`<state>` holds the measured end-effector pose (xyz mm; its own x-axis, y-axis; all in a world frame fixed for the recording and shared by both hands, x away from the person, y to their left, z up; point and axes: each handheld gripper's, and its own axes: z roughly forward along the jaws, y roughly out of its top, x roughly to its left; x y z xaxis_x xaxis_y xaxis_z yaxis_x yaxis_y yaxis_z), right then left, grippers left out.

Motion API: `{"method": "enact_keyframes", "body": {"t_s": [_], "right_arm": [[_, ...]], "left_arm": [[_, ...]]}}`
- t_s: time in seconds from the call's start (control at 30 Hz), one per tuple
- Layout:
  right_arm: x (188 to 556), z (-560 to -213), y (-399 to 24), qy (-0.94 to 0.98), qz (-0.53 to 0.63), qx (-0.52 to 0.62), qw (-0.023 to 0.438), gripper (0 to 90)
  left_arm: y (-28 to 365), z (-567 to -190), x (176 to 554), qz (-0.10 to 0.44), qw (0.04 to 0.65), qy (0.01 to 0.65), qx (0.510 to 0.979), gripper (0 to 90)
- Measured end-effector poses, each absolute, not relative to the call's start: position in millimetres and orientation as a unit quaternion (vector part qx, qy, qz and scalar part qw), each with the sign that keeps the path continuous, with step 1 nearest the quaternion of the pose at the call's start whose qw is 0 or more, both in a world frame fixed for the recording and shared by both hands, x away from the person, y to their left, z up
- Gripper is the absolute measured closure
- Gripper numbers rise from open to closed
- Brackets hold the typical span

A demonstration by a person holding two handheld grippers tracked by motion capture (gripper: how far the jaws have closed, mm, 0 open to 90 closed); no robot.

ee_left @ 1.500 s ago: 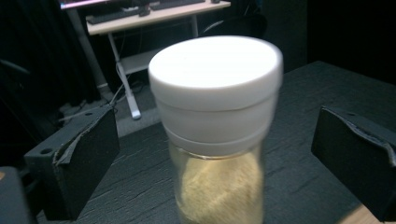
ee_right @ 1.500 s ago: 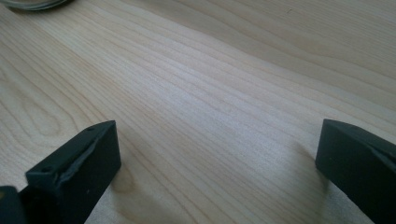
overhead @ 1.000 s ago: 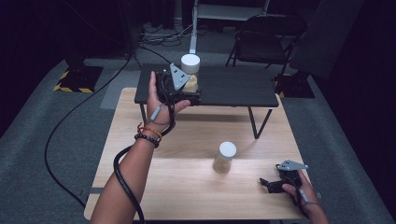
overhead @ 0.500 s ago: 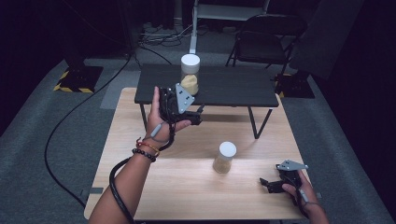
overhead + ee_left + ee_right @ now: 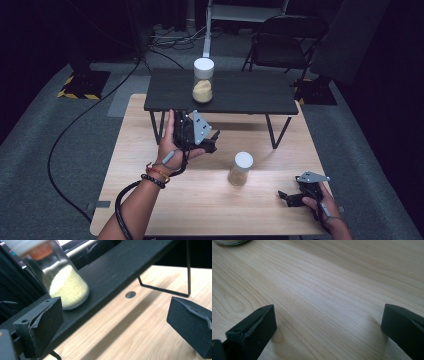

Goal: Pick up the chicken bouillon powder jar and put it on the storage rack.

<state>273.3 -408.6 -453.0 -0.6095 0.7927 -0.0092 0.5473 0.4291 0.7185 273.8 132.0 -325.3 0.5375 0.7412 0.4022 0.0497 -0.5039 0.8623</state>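
Note:
A glass jar (image 5: 203, 81) with a white lid, half full of yellow grains, stands on the low black shelf (image 5: 250, 92); the left gripper view has that jar (image 5: 65, 287) at upper left, beyond the jaws. A second, shorter jar (image 5: 241, 169) stands on the wooden table (image 5: 200, 200). My left gripper (image 5: 212, 141) hangs open in front of the shelf with nothing between its jaws (image 5: 115, 325). My right gripper (image 5: 284, 196) rests low over the table's front right, open (image 5: 328, 327), with bare wood between its jaws.
The shelf stands on thin black wire legs (image 5: 272, 132) at the table's far half. A round hole (image 5: 130, 294) marks the wood near the shelf. A folding chair (image 5: 282, 42) and cables (image 5: 75, 130) are on the grey floor beyond the table.
My left gripper has drawn back from the jar on the shelf toward the near side and lower, leaving the jar standing there. The right gripper has stayed put.

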Motion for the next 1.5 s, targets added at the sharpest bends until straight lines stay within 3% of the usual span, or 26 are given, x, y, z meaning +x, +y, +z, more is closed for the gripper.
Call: {"method": "enact_keyframes", "body": {"t_s": [0.73, 1.5], "right_arm": [[273, -453, -409, 0.827, 0.348, 0.405, 0.176, 0.0], [273, -453, -409, 0.827, 0.348, 0.405, 0.176, 0.0]], "left_arm": [[138, -373, 255, 0.368, 0.361, 0.252, 0.819, 1.2], [161, -423, 247, 0.315, 0.310, 0.311, 0.841, 1.3]]}}
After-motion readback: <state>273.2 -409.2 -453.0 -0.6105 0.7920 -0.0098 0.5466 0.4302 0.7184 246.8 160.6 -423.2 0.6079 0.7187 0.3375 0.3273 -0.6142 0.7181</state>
